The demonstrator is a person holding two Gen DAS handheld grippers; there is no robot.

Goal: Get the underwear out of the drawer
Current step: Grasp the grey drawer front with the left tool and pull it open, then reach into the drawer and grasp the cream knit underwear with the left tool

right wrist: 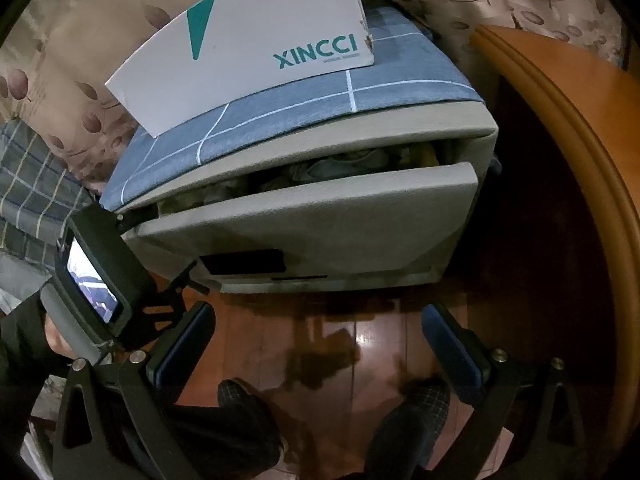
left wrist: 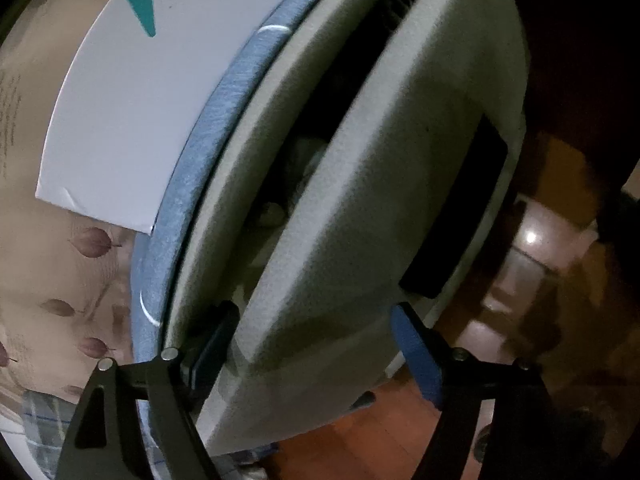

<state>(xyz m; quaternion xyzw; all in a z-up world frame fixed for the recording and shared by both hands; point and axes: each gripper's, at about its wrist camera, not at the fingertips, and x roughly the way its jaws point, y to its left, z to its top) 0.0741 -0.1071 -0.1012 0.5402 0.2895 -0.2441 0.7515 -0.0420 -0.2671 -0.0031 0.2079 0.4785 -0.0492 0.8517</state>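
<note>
One step of the task looks done, or nearly so: the drawer (left wrist: 360, 216) stands partly pulled out, and nothing has come out of it.

In the left wrist view, the left gripper (left wrist: 308, 360) straddles the corner of the drawer front. One finger sits inside the gap behind the panel and the blue-padded finger (left wrist: 416, 360) lies on the outer face, near the dark handle slot (left wrist: 456, 220). The fingers are spread wide around the panel; I cannot tell whether they press it or only bracket it. Through the gap, pale crumpled cloth (left wrist: 304, 168) shows inside; that is presumably the underwear, though no single piece can be made out. A white box (left wrist: 152, 92) rests on a blue cloth (left wrist: 208, 152) covering the cabinet top.

In the right wrist view, the right gripper (right wrist: 316, 344) hangs in front of and below the drawer (right wrist: 312, 216), well apart from it, over the wooden floor (right wrist: 328, 320). Its fingers are spread and hold nothing. The left gripper's body (right wrist: 104, 264) is seen at the drawer's left corner. Bunched fabric (right wrist: 332, 168) fills the slot between the drawer front and the cabinet top. The opening looks narrow.

My judgement is that the task is at an early stage. Left to do: widen the drawer if needed, reach the free right gripper in, pinch one garment and lift it clear.
</note>
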